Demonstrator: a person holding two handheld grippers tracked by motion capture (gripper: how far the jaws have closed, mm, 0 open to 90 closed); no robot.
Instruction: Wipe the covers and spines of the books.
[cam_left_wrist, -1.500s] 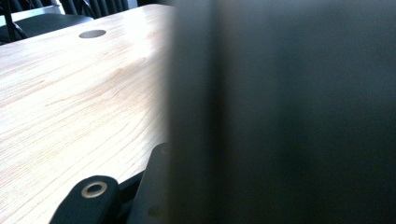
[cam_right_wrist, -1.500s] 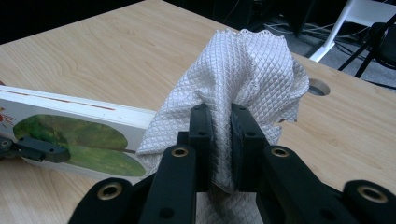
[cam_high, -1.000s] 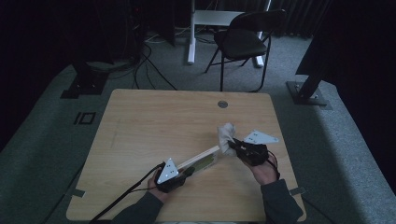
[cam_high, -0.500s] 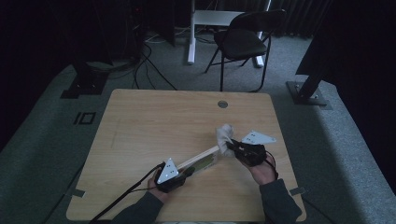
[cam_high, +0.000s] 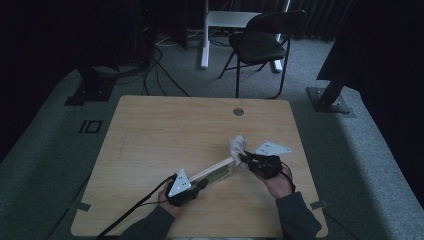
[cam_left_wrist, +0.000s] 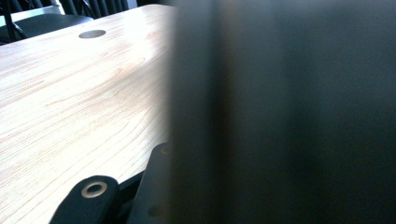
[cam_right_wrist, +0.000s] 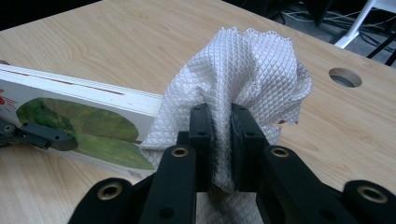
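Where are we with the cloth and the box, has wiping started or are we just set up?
Set up: the left gripper holds the long box at its near end, and the right gripper is shut on the bunched white cloth, which is pressed against the box's far end. Whether any surface has been wiped, I cannot tell. The box's length looks left.

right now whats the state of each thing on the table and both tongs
white waffle-weave cloth: bunched, pinched, pressed against the box's end
long flat picture-printed box: lying on the table, held at one end
right tongs: shut on the cloth
left tongs: at the box's near end, closure unclear
wooden table: bare elsewhere
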